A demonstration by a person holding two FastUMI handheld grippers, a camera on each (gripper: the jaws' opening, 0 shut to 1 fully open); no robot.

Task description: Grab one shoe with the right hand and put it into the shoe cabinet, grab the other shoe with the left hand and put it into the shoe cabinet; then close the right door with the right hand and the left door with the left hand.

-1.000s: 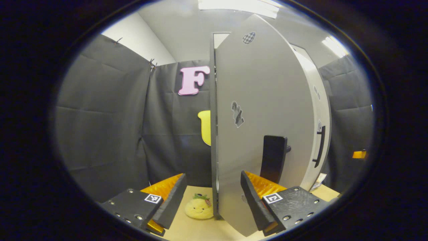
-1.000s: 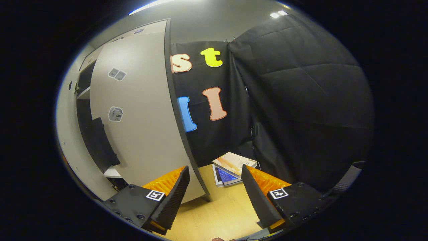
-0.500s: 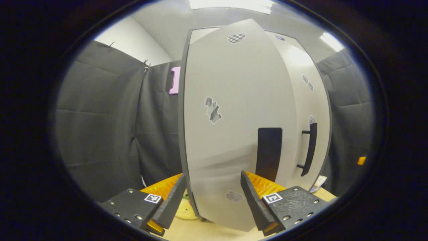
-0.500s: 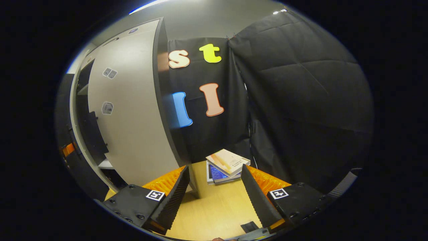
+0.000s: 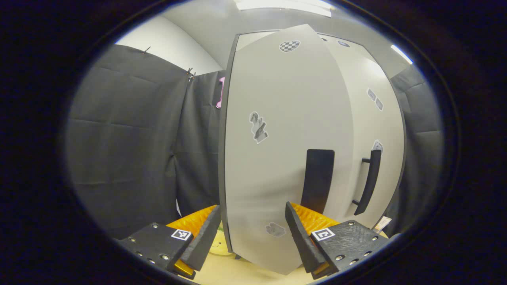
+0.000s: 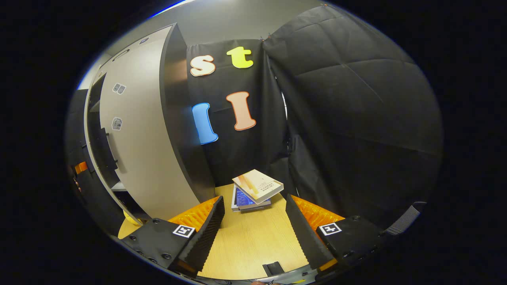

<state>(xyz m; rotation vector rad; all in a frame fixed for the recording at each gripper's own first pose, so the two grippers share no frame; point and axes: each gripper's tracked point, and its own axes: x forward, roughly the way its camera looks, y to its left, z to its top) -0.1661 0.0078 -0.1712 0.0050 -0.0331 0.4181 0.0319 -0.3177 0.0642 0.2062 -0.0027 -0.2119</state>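
My left hand-held gripper (image 5: 253, 233) is spread wide, nothing between its fingers, held just in front of the left door (image 5: 285, 150) of the shoe cabinet (image 5: 380, 118). The door is a pale grey panel with a dark edge, a few small stickers and a flat black handle (image 5: 317, 178) low on its right side (upright, near my right finger). It stands nearly flush with the right door (image 5: 376, 130), which carries a black bar handle (image 5: 368, 180); whether the left door is fully shut I cannot tell. A yellow plush toy (image 5: 217, 245) peeks out on the worktop (image 5: 222, 273) by the door's lower left corner.

My right hand-held gripper (image 6: 253, 233) is also spread, empty, over the wooden worktop (image 6: 249, 241). Beyond it lies a small stack of books (image 6: 255, 190) near the booth wall. To the left the cabinet's grey front (image 6: 134, 146) and dark side panel (image 6: 178, 130) rise; a dark gap with a shelf edge shows at its far left.

Versus a second ago: the left door then stood edge-on to me, swung out, toy in full sight; now it faces me almost closed and hides most of the toy. In the right gripper view the cabinet has slid leftward and more worktop shows. The shoes are out of sight behind the doors.
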